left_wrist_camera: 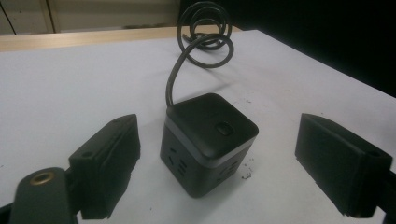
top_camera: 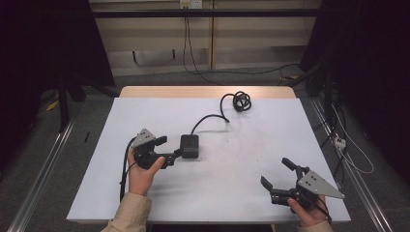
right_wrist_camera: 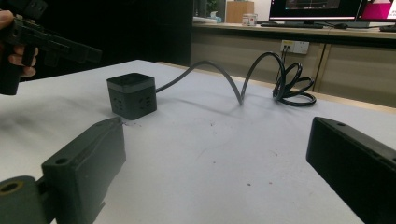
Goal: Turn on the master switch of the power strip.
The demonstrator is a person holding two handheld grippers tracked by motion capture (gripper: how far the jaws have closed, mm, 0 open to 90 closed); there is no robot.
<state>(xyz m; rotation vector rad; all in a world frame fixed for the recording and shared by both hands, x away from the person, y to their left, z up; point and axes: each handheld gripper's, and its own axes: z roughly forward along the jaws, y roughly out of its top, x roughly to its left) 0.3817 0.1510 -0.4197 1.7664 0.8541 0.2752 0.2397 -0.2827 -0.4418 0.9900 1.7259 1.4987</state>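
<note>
Cube power strip (top_camera: pixel 189 145) sits upright on the white counter (top_camera: pixel 251 159), left of centre, with its black cord (top_camera: pixel 211 117) running away from it to a loose coil (top_camera: pixel 241 101) near the counter's far edge. Nothing is plugged into the cube.

Progress, judged from how things lie: the cube rests flat on the counter under its own weight, so it looks set down rather than carried. The cord is still partly coiled and its plug end is not clear enough to read. Whatever comes next with the cube or cord has not started yet; I can't tell which it is.

Left hand-held gripper (top_camera: pixel 170 148): jaws spread wide. In the left gripper view the cube (left_wrist_camera: pixel 208 142) stands between the two black pads (left_wrist_camera: pixel 109 163) with clear gaps on both sides, so no pad is pressing on it. From the high view one jaw tip lies just beside the cube's near-left edge; contact there is too close to call. It holds nothing.

Right hand-held gripper (top_camera: pixel 278 178): jaws wide apart and empty, low over the bare counter near the near-right corner, well apart from the cube. In the right gripper view the cube (right_wrist_camera: pixel 131 94) and the arching cord (right_wrist_camera: pixel 233 77) lie far ahead of its jaws, with the left hand (right_wrist_camera: pixel 14 44) and its gripper at the upper left.
</note>
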